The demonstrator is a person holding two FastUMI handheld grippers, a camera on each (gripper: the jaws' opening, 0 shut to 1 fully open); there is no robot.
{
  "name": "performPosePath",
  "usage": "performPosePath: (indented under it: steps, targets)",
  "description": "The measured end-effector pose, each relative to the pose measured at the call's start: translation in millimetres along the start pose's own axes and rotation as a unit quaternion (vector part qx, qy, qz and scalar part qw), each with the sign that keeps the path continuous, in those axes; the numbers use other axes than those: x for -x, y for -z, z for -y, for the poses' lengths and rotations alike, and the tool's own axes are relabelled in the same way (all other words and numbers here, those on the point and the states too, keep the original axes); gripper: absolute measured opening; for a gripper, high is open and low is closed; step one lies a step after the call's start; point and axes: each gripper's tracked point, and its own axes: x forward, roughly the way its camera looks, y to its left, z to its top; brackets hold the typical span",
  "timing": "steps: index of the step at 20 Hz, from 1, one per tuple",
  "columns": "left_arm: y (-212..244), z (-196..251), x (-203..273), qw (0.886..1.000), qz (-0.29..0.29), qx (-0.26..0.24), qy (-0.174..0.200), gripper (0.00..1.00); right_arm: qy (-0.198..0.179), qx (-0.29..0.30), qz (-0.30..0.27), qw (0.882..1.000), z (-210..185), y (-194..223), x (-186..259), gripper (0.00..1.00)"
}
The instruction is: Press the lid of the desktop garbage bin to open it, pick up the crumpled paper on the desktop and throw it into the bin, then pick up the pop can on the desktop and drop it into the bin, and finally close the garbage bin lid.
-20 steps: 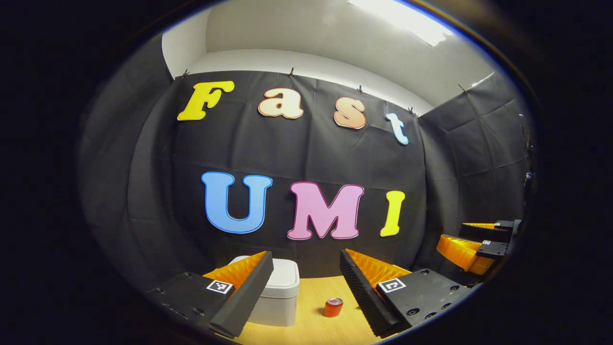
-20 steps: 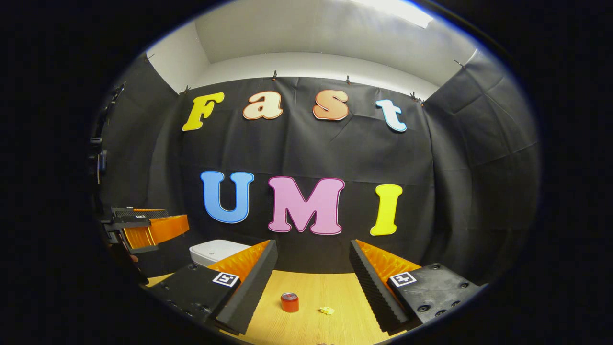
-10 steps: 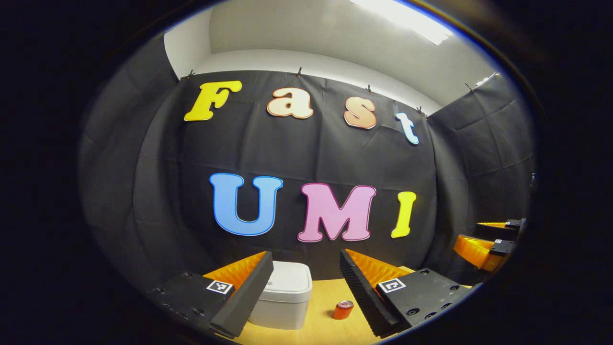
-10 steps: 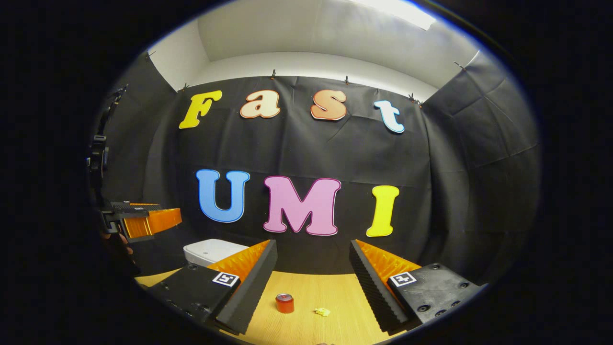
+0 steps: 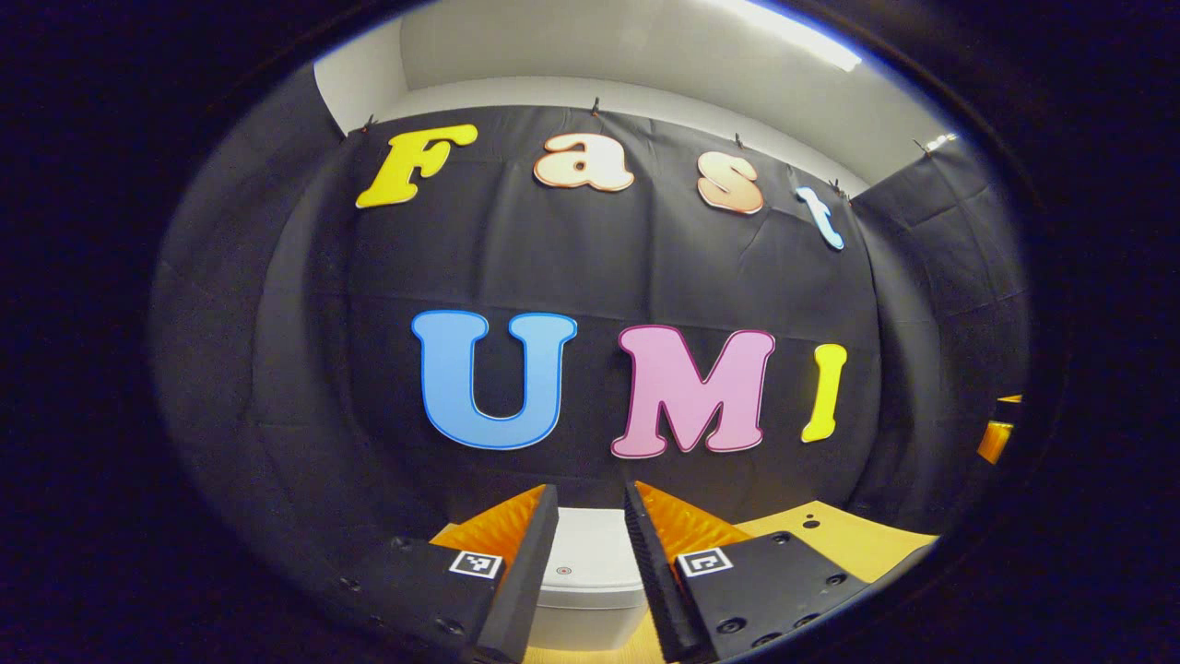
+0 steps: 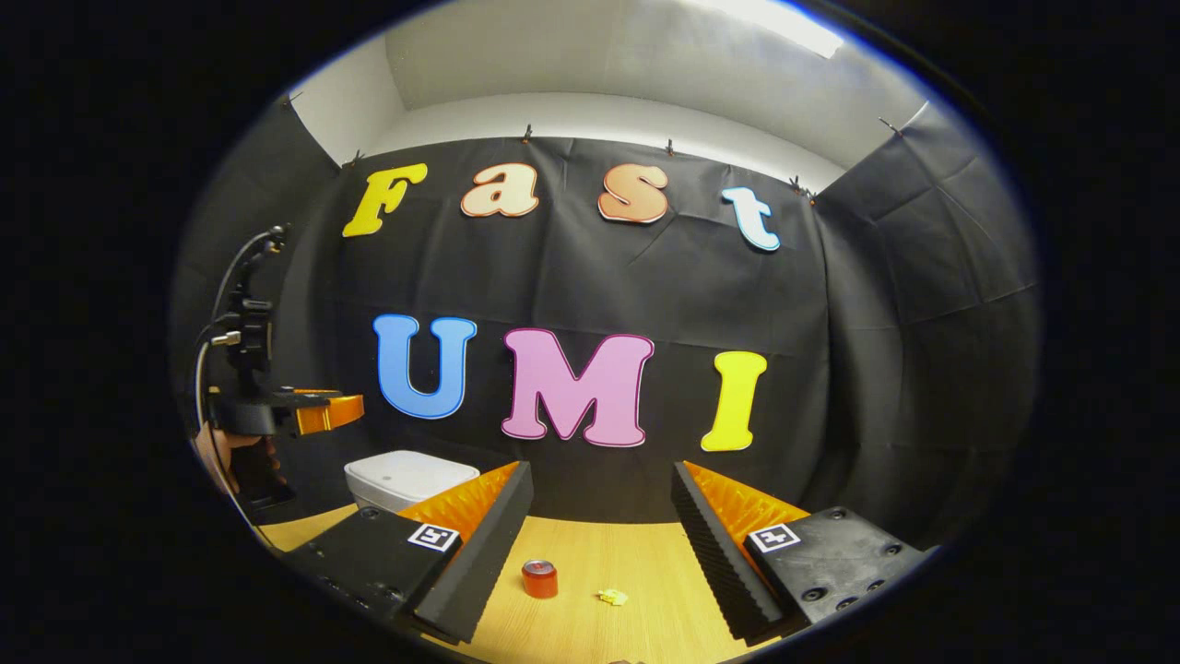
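The white bin (image 5: pixel 590 563) stands on the wooden table with its lid down, seen straight ahead and below between the fingers of my left gripper (image 5: pixel 590 489). That gripper's jaws are drawn in to a narrow gap with nothing between them. In the right gripper view the bin (image 6: pixel 406 475) is at the back left, and the left gripper (image 6: pixel 332 412) hovers above and left of it, held by a hand (image 6: pixel 217 452). A red pop can (image 6: pixel 539 578) stands upright mid-table, and a small yellow crumpled paper (image 6: pixel 609 597) lies just right of it. My right gripper (image 6: pixel 601 468) is wide open, held back above them.
The light wooden table (image 6: pixel 636 553) ends at the black cloth wall behind the bin. An edge of the right gripper (image 5: pixel 1000 433) shows far right in the left gripper view. A camera mount with cables (image 6: pixel 244 323) rises over the left gripper.
My left gripper swung right to face the bin and its jaws narrowed from wide open to a small gap. The can left its view. The right gripper barely moved.
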Motion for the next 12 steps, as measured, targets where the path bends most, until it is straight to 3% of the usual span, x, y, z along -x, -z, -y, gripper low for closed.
performPosePath:
  steps: [1,2,3,6,7,8,9,12]
  targets:
    - [9.6,-4.6,-11.8,1.0,-0.006,-0.001,-0.001,0.47,0.002,0.001,-0.006,1.0,1.7,3.6,0.3,0.98]
    - [17.7,-10.2,-21.8,1.0,-0.012,-0.005,-0.004,0.34,0.005,0.001,-0.011,1.0,4.2,6.9,0.4,0.87]
    - [28.7,-16.5,-30.1,1.0,-0.021,-0.013,-0.01,0.28,0.009,0.0,-0.017,1.0,7.3,10.2,0.2,0.97]
    - [62.7,-27.0,-51.8,0.998,-0.055,-0.03,-0.023,0.07,0.021,-0.001,-0.028,0.999,15.8,15.9,0.5,0.97]
    - [73.0,-25.8,-59.7,0.997,-0.063,-0.028,-0.018,0.07,0.026,0.002,-0.029,0.999,19.5,17.6,0.6,0.97]
    - [81.8,-24.7,-65.8,0.997,-0.072,-0.025,-0.015,0.07,0.03,0.004,-0.032,0.999,21.8,20.3,1.4,0.87]
    - [94.8,-25.0,-70.0,0.996,-0.084,-0.024,-0.014,0.06,0.033,0.003,-0.037,0.999,23.7,22.8,2.1,0.97]
    - [116.0,-22.9,-78.2,0.994,-0.104,-0.015,-0.01,0.05,0.044,-0.004,-0.052,0.998,29.5,32.5,4.7,0.97]
